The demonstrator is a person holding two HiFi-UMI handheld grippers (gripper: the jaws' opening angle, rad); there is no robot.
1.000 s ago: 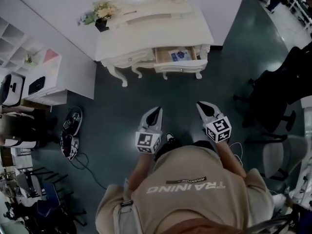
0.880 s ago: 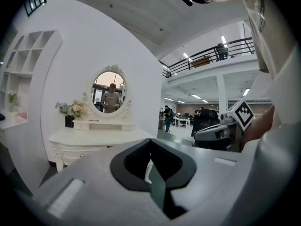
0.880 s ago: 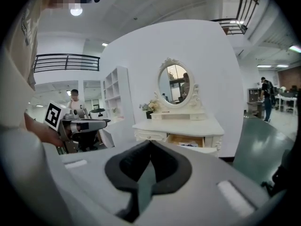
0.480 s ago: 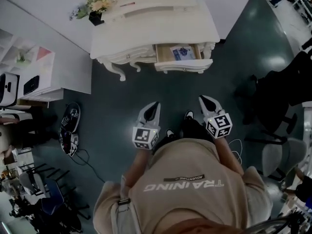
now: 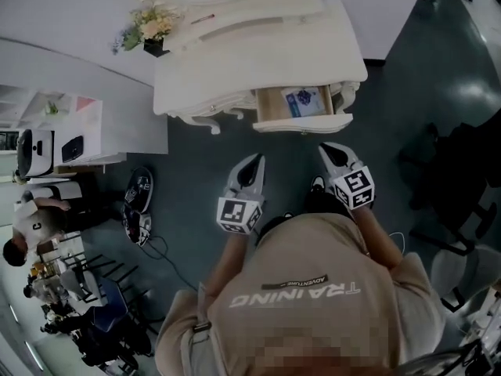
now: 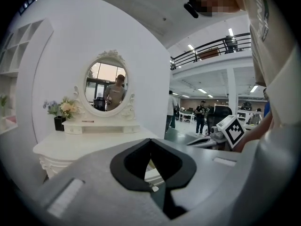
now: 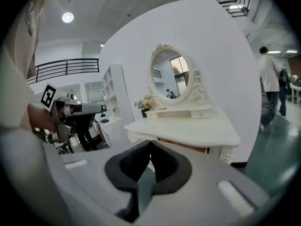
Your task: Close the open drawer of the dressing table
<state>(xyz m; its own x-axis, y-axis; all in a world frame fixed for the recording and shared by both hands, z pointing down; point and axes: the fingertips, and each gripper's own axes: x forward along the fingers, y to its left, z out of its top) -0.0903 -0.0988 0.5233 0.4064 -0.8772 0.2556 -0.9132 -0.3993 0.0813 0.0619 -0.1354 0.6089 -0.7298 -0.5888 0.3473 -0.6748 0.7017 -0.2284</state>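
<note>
The person is standing on the dark green floor in front of the white dressing table, holding 2 grippers out toward it. The table's drawer is sitting pulled open at the right end of the front edge, showing its pale wood bottom, and a small blue-printed packet is lying flat inside it toward the right. The left gripper is hovering over the floor, near the drawer front, below it and a little to its left in the head view, without touching it; its own view is showing the 2 jaws meeting at the tips with nothing caught between them. The right gripper is hovering just short of the drawer's right front corner, also clear of it, and its jaws are likewise pressed together at the tips and empty. Both grippers are pointing at the table, well apart from each other. On the tabletop, a dark pot of pale flowers is standing at the left end beside the raised back shelf, and the oval mirror is rising upright behind it.
</note>
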